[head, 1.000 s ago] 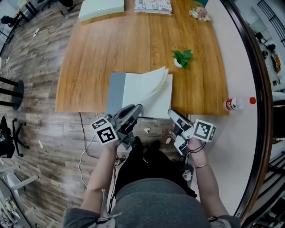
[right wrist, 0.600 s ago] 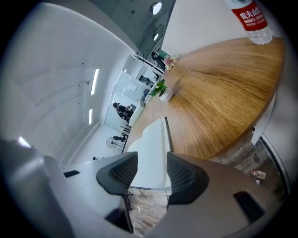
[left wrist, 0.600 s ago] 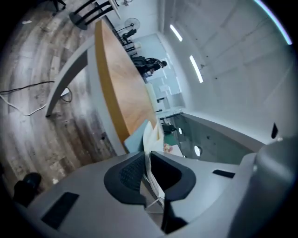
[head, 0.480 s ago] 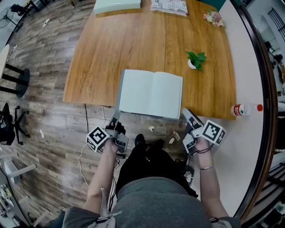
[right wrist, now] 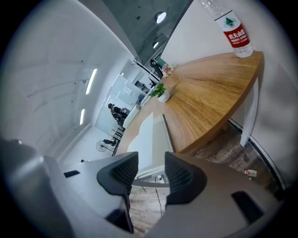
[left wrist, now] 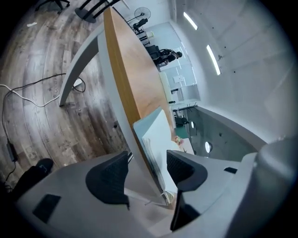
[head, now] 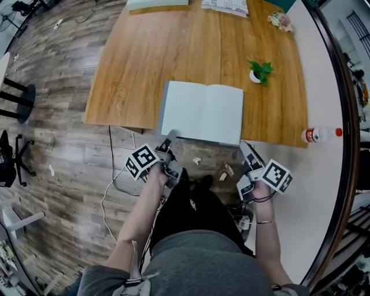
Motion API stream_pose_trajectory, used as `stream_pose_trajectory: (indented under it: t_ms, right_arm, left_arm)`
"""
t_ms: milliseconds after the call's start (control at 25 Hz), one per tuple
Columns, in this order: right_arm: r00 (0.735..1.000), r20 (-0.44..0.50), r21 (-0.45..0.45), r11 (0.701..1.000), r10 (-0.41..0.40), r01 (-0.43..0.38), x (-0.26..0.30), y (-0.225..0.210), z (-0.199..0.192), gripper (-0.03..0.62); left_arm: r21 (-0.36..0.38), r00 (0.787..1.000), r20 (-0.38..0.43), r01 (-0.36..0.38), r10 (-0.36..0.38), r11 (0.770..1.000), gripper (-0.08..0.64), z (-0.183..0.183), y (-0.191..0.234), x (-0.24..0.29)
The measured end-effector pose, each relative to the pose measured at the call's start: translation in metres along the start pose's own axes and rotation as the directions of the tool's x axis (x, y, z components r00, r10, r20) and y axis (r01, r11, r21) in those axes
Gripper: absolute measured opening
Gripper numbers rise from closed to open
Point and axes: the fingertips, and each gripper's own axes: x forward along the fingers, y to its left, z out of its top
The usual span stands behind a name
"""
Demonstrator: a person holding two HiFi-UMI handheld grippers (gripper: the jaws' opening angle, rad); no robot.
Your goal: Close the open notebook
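Note:
The notebook [head: 202, 113] lies open and flat, white pages up, at the near edge of the wooden table [head: 173, 52]. My left gripper [head: 171, 137] is at its near-left corner. In the left gripper view the jaws [left wrist: 146, 157] have just been opening and stand wide; the table edge and the notebook's corner [left wrist: 157, 135] sit in the gap, and neither pad presses on them. My right gripper [head: 243, 145] hovers just off the table below the near-right corner, open [right wrist: 151, 160], with nothing between its fingers; the notebook [right wrist: 149, 137] lies ahead of it.
A small potted plant [head: 260, 70] stands to the far right of the notebook. A water bottle [head: 315, 135] lies at the table's right corner. Papers [head: 224, 4] and flowers [head: 280, 20] are at the far edge. A cable [head: 113, 173] runs across the floor.
A second ago the pages arched up above the cover near the left gripper. They have dropped flat. The left gripper sank away from the table, then came back to the near-left corner with its jaws apart.

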Motion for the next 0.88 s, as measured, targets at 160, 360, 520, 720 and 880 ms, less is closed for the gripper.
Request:
stream_pose_trajectory:
  t_ms: [160,360,520,720,880]
  right_arm:
    - [0.997,0.043,-0.026,0.997,-0.072,0.073,-0.028,-0.014,-0.005,0.170]
    - [0.986,0.117,-0.102,0.986,-0.121,0.133,-0.064,-0.022,-0.008,0.128]
    - [0.973,0.173,-0.210,0.960,-0.149,0.185,-0.101,-0.029,-0.024,0.047]
    - [0.974,0.176,-0.351,0.916,-0.141,0.196,-0.151,-0.029,-0.070,0.008]
    - [0.982,0.171,-0.465,0.872,-0.082,0.154,-0.187,-0.007,-0.106,0.008]
  left_arm:
    - [0.017,1.000,-0.028,-0.002,0.002,1.000,0.250,-0.008,0.000,-0.004]
    - [0.158,0.999,0.008,0.032,-0.033,0.987,0.234,-0.011,0.016,-0.083]
    - [0.290,0.988,0.156,-0.047,0.001,0.956,0.054,-0.010,0.040,-0.155]
    - [0.495,0.957,0.291,-0.143,-0.009,0.857,0.037,-0.047,0.022,-0.229]
    - [0.695,0.953,0.300,-0.190,-0.040,0.694,0.037,-0.088,-0.006,-0.270]
